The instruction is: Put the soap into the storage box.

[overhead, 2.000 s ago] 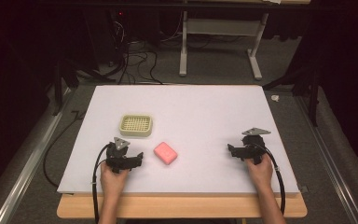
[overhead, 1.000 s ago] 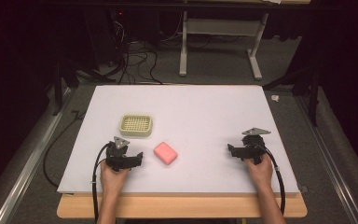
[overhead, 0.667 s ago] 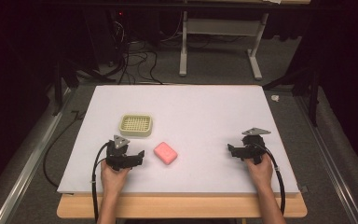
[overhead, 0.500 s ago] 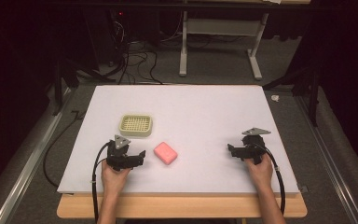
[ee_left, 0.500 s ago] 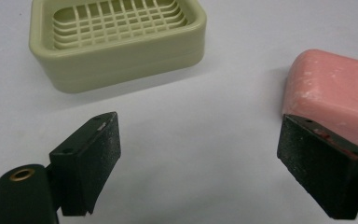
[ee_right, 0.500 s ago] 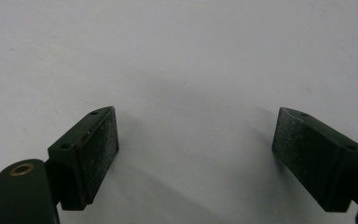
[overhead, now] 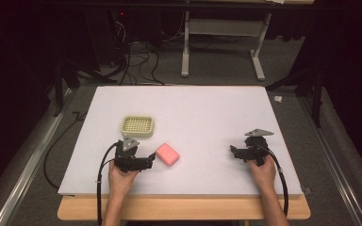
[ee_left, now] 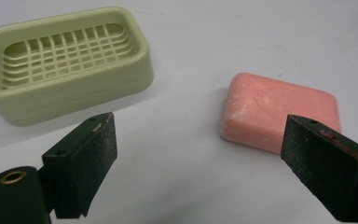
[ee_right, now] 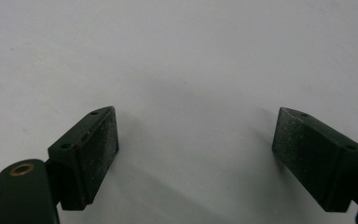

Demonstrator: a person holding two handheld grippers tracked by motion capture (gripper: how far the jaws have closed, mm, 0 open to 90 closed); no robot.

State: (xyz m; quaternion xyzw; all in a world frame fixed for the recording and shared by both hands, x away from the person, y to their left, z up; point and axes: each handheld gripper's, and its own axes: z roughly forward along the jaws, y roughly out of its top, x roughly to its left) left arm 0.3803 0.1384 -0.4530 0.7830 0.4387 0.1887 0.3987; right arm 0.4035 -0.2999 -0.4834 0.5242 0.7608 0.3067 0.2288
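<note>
High view: we note a white table carrying a pink soap and a pale green dish. The soap lies near the front edge, left of centre; the dish sits just behind it and to its left, apart from it. Our left gripper rests at the front left, its tips just beside the soap's near-left side, not touching as far as we can tell. Our right gripper rests near the front right corner, well apart from both things.

Left gripper view: the left gripper stands wide open with nothing between its pads. The soap lies flat ahead, close behind the right-hand pad, apart from it. The dish stands upright at the upper left, its grid insert empty.

Right gripper view: the right gripper is likewise spread wide and holds nothing; bare table lies ahead of it.
</note>
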